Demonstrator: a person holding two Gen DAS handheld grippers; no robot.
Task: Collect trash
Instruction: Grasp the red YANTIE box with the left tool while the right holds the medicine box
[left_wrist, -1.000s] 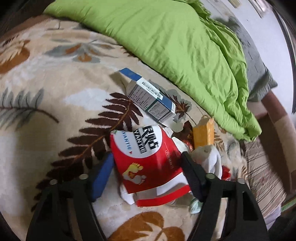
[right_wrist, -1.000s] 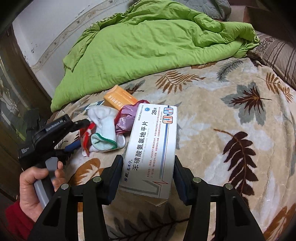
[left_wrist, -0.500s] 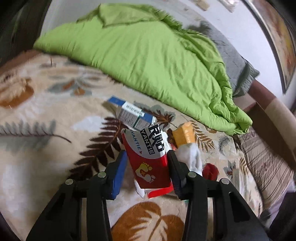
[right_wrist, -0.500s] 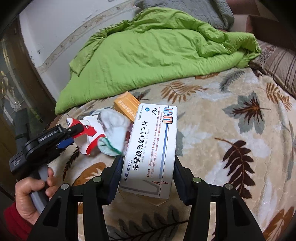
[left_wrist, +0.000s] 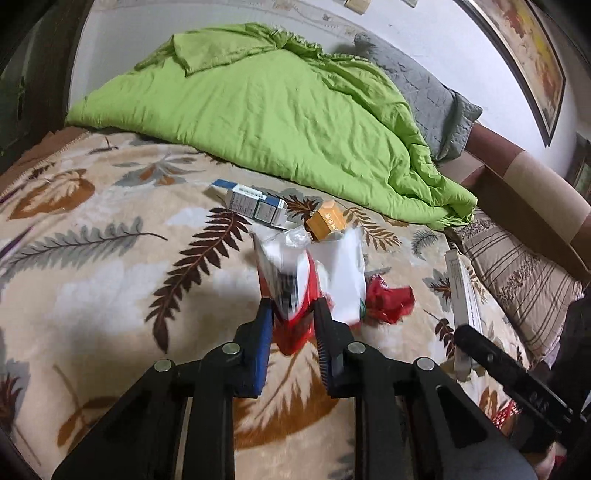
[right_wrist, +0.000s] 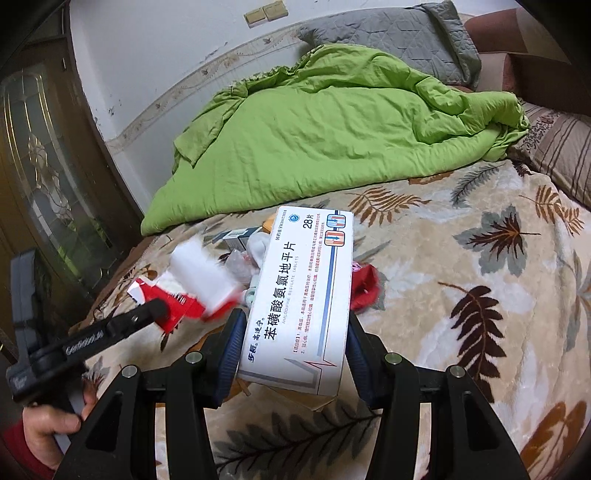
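Observation:
My left gripper (left_wrist: 291, 310) is shut on a red and white packet (left_wrist: 286, 284) and holds it above the leaf-patterned blanket (left_wrist: 110, 266). The packet also shows blurred in the right wrist view (right_wrist: 199, 291). My right gripper (right_wrist: 293, 328) is shut on a white medicine box (right_wrist: 303, 295) with blue print, held above the bed. It shows edge-on in the left wrist view (left_wrist: 463, 299). On the blanket lie a blue and white box (left_wrist: 255, 206), an orange box (left_wrist: 327, 221), a white sock (left_wrist: 345, 273) and a red wrapper (left_wrist: 388, 299).
A crumpled green duvet (left_wrist: 280, 118) covers the far half of the bed. A grey quilted pillow (left_wrist: 417, 92) lies behind it and a striped pillow (left_wrist: 517, 273) at the right. A dark wooden door (right_wrist: 48, 192) stands left of the bed.
My left gripper has closed tighter on the red packet and lifted it off the blanket, turning it edge-on. My right gripper has risen with the white box.

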